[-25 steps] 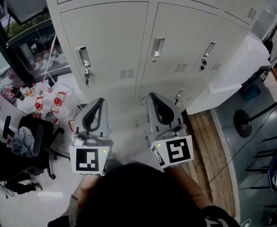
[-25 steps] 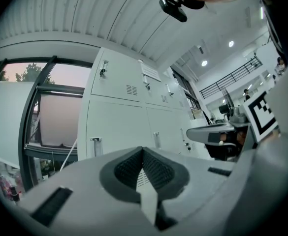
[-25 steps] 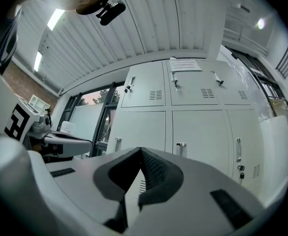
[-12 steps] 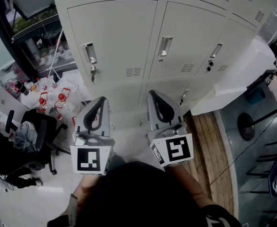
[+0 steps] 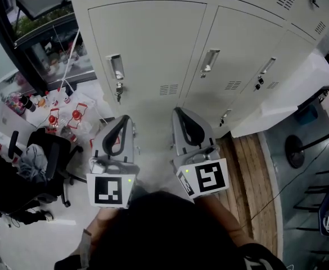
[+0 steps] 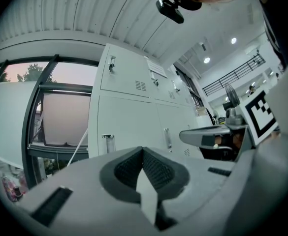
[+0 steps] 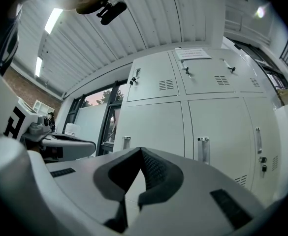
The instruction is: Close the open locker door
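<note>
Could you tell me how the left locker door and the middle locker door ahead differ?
The left locker door has a key hanging under its handle; the middle locker door shows none. The left locker door ends the row beside the window; the middle locker door has doors on both sides. Both are shut, off-white, with a vent.

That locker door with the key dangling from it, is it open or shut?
Shut. The keyed door sits flush with the neighbouring door, with no gap showing along its edges.
</note>
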Demonstrator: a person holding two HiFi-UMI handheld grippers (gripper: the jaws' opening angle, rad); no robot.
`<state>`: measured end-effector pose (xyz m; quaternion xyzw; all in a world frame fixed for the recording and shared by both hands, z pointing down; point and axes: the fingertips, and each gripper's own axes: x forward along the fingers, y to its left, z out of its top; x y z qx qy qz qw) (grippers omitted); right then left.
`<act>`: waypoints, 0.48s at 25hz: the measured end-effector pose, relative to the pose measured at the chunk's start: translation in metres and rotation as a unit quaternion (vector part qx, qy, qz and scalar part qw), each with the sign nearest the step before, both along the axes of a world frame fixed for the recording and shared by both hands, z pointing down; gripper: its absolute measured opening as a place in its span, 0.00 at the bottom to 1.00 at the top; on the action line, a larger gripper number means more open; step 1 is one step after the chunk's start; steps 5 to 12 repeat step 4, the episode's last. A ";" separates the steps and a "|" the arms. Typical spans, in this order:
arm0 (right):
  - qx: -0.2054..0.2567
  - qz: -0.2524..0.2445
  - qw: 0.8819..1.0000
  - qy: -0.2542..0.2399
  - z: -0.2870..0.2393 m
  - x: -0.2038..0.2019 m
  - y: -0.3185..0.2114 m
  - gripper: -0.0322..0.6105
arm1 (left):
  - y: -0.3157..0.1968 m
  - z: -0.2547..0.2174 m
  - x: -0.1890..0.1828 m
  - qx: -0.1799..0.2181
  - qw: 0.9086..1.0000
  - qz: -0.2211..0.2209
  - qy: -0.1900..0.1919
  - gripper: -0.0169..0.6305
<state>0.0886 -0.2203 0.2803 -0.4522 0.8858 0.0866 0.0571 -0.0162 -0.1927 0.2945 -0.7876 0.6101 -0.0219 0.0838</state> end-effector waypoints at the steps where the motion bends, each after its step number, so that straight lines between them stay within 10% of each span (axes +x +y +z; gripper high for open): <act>1: -0.001 0.001 1.000 -0.001 -0.001 -0.002 -0.004 0.07 | -0.004 -0.001 -0.003 -0.001 1.000 0.001 0.000 0.03; 12: -0.003 0.006 1.000 -0.003 -0.004 -0.009 -0.016 0.07 | -0.017 -0.005 -0.009 0.000 1.000 0.006 -0.003 0.03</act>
